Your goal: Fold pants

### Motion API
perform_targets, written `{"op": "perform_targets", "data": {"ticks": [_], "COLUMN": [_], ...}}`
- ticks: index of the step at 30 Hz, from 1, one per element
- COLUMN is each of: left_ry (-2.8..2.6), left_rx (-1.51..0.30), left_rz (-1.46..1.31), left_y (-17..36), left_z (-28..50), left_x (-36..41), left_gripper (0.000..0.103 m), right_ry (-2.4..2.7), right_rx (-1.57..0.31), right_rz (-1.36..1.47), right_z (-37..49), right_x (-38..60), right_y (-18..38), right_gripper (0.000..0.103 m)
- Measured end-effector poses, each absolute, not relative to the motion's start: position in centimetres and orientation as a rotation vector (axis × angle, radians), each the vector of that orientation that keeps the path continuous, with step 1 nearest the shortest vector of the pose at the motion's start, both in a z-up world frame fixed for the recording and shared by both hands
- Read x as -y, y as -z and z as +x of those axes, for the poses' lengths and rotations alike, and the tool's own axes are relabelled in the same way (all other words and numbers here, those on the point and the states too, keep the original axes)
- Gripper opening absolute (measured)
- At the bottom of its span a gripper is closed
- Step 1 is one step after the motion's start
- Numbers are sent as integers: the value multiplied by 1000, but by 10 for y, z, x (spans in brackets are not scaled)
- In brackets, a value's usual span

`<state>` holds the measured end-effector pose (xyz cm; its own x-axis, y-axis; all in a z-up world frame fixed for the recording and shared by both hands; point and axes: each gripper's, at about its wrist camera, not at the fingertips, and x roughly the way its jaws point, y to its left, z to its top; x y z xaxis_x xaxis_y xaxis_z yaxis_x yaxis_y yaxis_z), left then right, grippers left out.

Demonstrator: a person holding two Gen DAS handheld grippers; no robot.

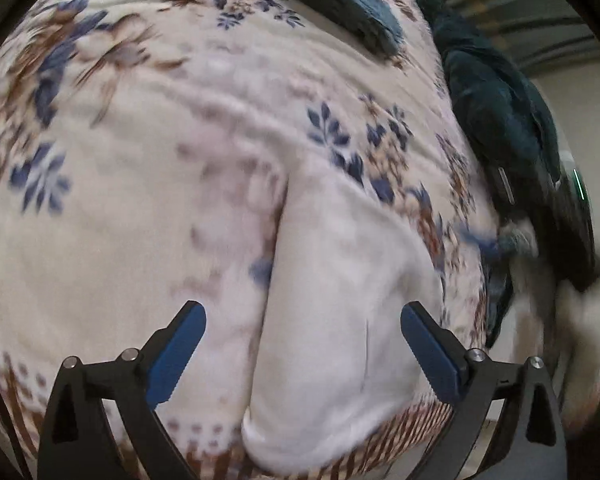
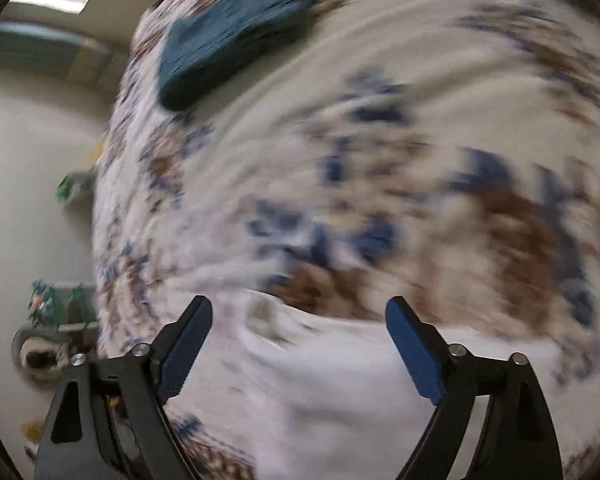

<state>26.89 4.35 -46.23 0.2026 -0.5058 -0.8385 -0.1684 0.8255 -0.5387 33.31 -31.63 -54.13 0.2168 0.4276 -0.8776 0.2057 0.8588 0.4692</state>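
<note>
Left wrist view: a folded white garment, taken to be the pants (image 1: 340, 320), is seen lying on a floral bedspread (image 1: 140, 160) printed with blue and brown flowers. The left gripper (image 1: 303, 312) is held above the pants with its jaws spread wide and nothing clamped between the blue pads (image 1: 176, 356). Beyond the pants, a folded teal cloth (image 1: 340, 4) is laid on the bedspread, and a dark teal garment (image 1: 496, 120) is draped along the bed's far right edge. In the right wrist view, heavily blurred, the right gripper (image 2: 299, 312) is likewise shown wide open and empty above the pants (image 2: 340, 392), which are probably not touched by it. The folded teal cloth (image 2: 228, 48) is seen well beyond the pants.
</note>
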Motion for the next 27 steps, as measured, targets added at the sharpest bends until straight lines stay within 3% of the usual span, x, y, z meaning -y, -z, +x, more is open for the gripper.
{"op": "perform_targets", "data": {"ticks": [4, 11, 13, 14, 15, 17, 19, 21, 23, 27], "left_ry": [238, 288, 299, 316, 334, 343, 324, 293, 276, 306], "left_rx": [-1415, -1552, -1543, -1532, -1530, -1514, -1502, -1481, -1473, -1470], "left_rz": [-607, -643, -624, -585, -531, -435, -299, -189, -102, -207], "left_y": [491, 542, 545, 543, 541, 537, 535, 535, 536, 526], "left_z": [329, 382, 385, 387, 387, 387, 387, 389, 393, 395], "left_x": [-42, -18, -13, -9, -3, 7, 13, 15, 15, 6], "left_gripper": [100, 98, 75, 40, 29, 24, 21, 21, 21, 28], "right_ry": [76, 363, 416, 420, 420, 424, 380, 311, 278, 246], "right_rx": [-1398, -1408, -1406, -1398, -1393, -1401, -1407, -1394, -1428, -1444], "right_rz": [598, 1037, 1105, 1130, 1149, 1171, 1180, 1182, 1086, 958], "right_z": [269, 161, 141, 135, 130, 124, 125, 129, 138, 157], "right_x": [384, 456, 464, 465, 467, 468, 463, 457, 449, 452], "right_y": [551, 626, 643, 649, 654, 664, 671, 674, 671, 652], "right_gripper": [91, 91, 91, 91, 91, 91, 88, 68, 66, 67]}}
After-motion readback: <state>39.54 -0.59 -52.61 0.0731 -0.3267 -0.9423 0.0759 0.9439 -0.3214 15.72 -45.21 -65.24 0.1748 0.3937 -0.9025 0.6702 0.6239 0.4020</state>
